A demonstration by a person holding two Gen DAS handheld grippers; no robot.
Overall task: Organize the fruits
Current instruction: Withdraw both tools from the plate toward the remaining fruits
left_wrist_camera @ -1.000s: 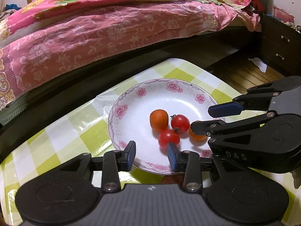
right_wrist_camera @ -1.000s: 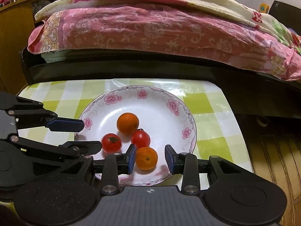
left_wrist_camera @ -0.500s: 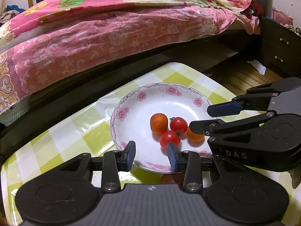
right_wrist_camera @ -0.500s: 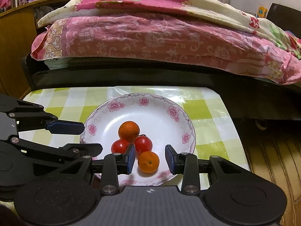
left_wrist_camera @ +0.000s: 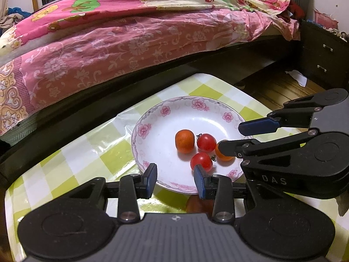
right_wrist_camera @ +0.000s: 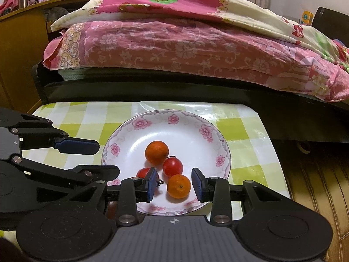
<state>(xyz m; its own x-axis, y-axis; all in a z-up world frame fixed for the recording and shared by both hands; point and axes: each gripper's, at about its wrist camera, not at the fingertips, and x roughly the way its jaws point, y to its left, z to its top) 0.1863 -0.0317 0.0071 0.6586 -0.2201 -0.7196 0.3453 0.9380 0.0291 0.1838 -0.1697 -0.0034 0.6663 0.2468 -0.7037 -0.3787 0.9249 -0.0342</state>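
a white plate with pink flowers (left_wrist_camera: 157, 118) sits on a table under a green and white checked cloth (left_wrist_camera: 72, 166), and four fruits lie together near the plate's middle: two small oranges and two red cherry tomatoes. the left wrist view shows the far orange (left_wrist_camera: 184, 141), a tomato beside it (left_wrist_camera: 206, 142), and a nearer tomato (left_wrist_camera: 201, 161) just past the tip of one blue pad, while the near orange (left_wrist_camera: 222, 155) is half hidden behind the lower finger of the right gripper (left_wrist_camera: 233, 137) reaching in from the side. the right wrist view shows that near orange (right_wrist_camera: 178, 186) whole, lying in the gap between the right gripper's (right_wrist_camera: 174, 185) blue pads with bare plate on both sides of it, so the jaws stand spread and pinch nothing. here the nearer tomato (right_wrist_camera: 142, 172) is mostly covered by one pad, and the other tomato (right_wrist_camera: 172, 167) touches the far orange (right_wrist_camera: 157, 152). the left gripper (left_wrist_camera: 175, 180) hangs over the plate's near rim with its pads apart and nothing between them; the right wrist view shows it from the side (right_wrist_camera: 106, 160), its two fingers spread at the plate's edge. a reddish round shape (left_wrist_camera: 197, 205) shows on the cloth under the left gripper, only in its own view and too hidden to name. a bed with a pink floral quilt (right_wrist_camera: 185, 43) fills the background in both views; only the left wrist view takes in the dark drawers (left_wrist_camera: 325, 59) beside it.
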